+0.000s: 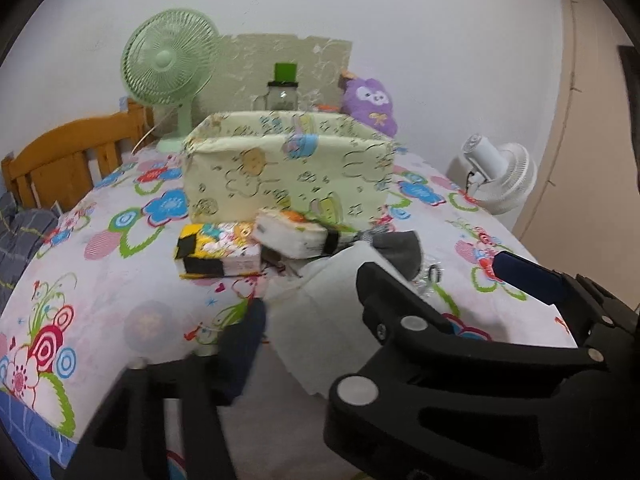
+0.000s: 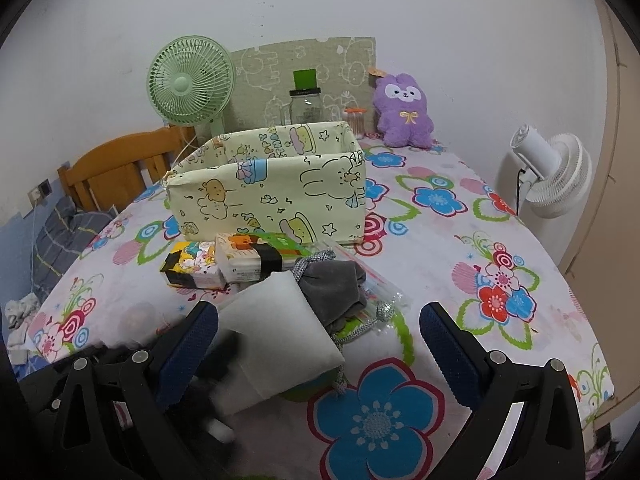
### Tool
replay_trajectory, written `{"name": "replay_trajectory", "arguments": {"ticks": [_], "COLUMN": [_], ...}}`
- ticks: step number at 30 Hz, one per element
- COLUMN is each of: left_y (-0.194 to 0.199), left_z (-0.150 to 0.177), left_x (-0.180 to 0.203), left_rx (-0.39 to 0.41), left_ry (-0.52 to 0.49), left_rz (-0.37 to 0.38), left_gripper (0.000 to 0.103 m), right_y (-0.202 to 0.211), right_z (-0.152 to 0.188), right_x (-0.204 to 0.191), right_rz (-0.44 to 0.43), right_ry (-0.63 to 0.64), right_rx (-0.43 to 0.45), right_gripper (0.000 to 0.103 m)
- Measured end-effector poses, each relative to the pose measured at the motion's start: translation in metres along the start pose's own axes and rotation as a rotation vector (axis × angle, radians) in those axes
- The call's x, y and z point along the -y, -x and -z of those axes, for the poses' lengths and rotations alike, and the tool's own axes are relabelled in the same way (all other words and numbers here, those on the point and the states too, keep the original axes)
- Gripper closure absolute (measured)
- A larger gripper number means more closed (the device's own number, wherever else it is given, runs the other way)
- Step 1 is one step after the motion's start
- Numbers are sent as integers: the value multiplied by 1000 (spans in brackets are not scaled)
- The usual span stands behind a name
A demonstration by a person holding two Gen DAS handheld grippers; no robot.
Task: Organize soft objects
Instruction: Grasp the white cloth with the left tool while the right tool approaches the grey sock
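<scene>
Left gripper (image 1: 384, 304) jaws apart, white soft cloth (image 1: 336, 308) between, grip unclear. Right gripper (image 2: 318, 344) wide open, empty; only right view shows grey drawstring pouch (image 2: 334, 284) clearly, before pale-yellow fabric cartoon box (image 2: 272, 196).

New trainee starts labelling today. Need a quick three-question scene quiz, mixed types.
1. True or false: the fabric bin stands on the floral table cover.
2. What lies nearest the right gripper? A) white cloth B) purple plush C) green fan
3. Fill in: the two tissue packs lie directly in ___ of the bin.

Key: 1 true; 2 A; 3 front.
</scene>
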State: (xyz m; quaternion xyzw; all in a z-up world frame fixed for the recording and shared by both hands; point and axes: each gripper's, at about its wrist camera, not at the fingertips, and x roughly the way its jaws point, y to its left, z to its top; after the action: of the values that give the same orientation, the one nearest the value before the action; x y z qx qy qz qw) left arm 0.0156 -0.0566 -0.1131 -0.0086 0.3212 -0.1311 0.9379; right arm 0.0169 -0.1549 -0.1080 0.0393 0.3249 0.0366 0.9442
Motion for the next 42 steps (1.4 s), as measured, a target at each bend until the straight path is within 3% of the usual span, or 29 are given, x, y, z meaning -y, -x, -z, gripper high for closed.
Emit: {"name": "replay_trajectory", "arguments": {"ticks": [3, 17, 19, 21, 28, 30, 35, 42], "left_y": [-1, -33, -35, -38, -41, -40, -33, -15], "left_z": [0, 5, 6, 7, 8, 7, 6, -3], "left_x": [6, 14, 16, 15, 12, 10, 6, -4], "left_rx": [1, -48, -47, -56, -54, -53, -45, 7], "left_ry": [-16, -34, -44, -44, -49, -34, -8, 6], "left_rz": [15, 3, -1, -16, -39, -42, -39, -79], "left_gripper": [21, 14, 20, 34, 60, 72, 81, 82], "right_y": [3, -20, -25, -29, -38, -38, -32, -26], "right_z": [1, 10, 11, 12, 13, 12, 9, -1], "right_x": [4, 26, 27, 27, 27, 26, 21, 17], "right_rz": [17, 33, 27, 24, 8, 4, -3, -18], "right_ry": [9, -29, -36, -36, -48, -48, -42, -59], "right_rx": [3, -56, -68, -76, -93, -89, -74, -46], "right_gripper": [1, 1, 1, 1, 1, 1, 1, 1]}}
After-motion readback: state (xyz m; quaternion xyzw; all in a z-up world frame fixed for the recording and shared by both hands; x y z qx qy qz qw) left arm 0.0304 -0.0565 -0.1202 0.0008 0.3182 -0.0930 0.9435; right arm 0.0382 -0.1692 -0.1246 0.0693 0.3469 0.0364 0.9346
